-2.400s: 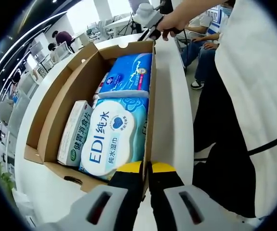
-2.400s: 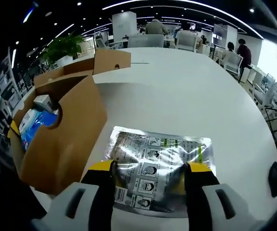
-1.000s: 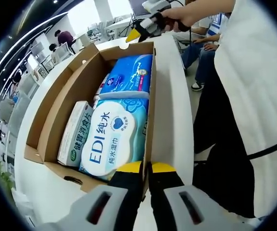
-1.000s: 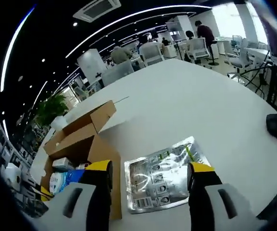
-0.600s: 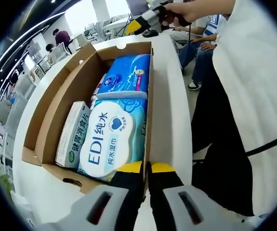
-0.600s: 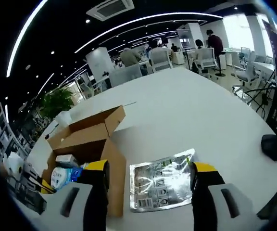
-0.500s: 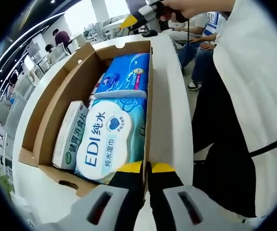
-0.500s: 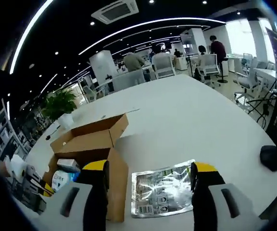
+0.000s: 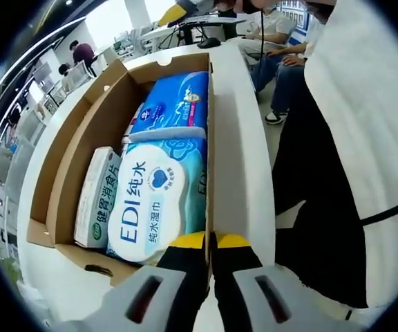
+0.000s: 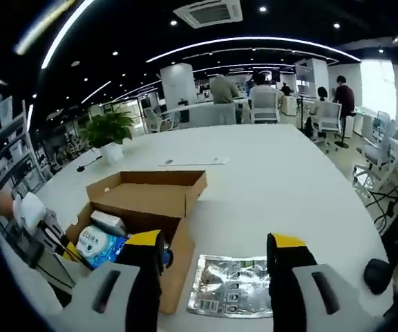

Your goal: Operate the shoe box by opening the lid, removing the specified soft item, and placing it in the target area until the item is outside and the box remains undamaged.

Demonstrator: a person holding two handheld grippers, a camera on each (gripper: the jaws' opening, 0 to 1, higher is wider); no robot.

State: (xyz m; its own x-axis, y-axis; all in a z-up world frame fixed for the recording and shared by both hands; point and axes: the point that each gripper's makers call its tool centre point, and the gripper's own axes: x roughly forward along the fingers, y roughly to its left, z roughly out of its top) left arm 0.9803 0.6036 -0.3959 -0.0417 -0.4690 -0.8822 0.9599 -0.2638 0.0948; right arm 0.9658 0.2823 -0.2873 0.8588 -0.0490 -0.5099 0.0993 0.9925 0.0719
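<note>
L gripper [image 9: 211, 242]: jaws clenched on near side wall of shoe box [image 9: 68, 152], yellow tips pinching the cardboard edge.
R gripper [image 10: 216, 252]: jaws spread wide, nothing between them, held up above table [image 10: 282, 180].
Shoe box: open, on white table; lid [image 10: 150, 188] folded back flat on far side in right gripper view.
Inside box: EDI wipes pack [image 9: 154, 200] nearest L gripper, blue soft pack [image 9: 175, 100] beyond it, white/green carton [image 9: 99, 197] beside wipes along other wall.
Soft item: silver foil pouch [image 10: 230, 296] lying flat on table, outside box, just beside its end wall.
Other: black mouse-like obj [image 10: 377, 275] near table edge; potted plant [image 10: 109, 131] at far end; person's dark/white clothing [image 9: 337, 173] next to table.
</note>
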